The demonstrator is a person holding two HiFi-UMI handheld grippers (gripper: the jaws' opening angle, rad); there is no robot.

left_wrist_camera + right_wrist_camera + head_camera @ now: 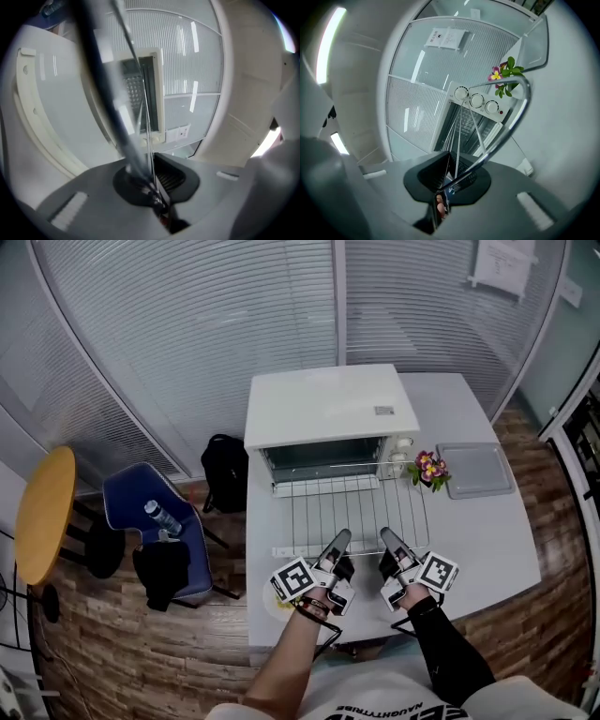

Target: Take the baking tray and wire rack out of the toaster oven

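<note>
On toaster oven point(323, 404), illegible label point(383, 411)

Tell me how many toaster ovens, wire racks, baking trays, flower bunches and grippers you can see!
toaster oven: 1
wire rack: 1
baking tray: 1
flower bunch: 1
grippers: 2, the left gripper and the right gripper
Total: 6

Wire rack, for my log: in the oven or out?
Mostly out: wire rack sticks out of toaster oven; left gripper and right gripper grip it.
</note>
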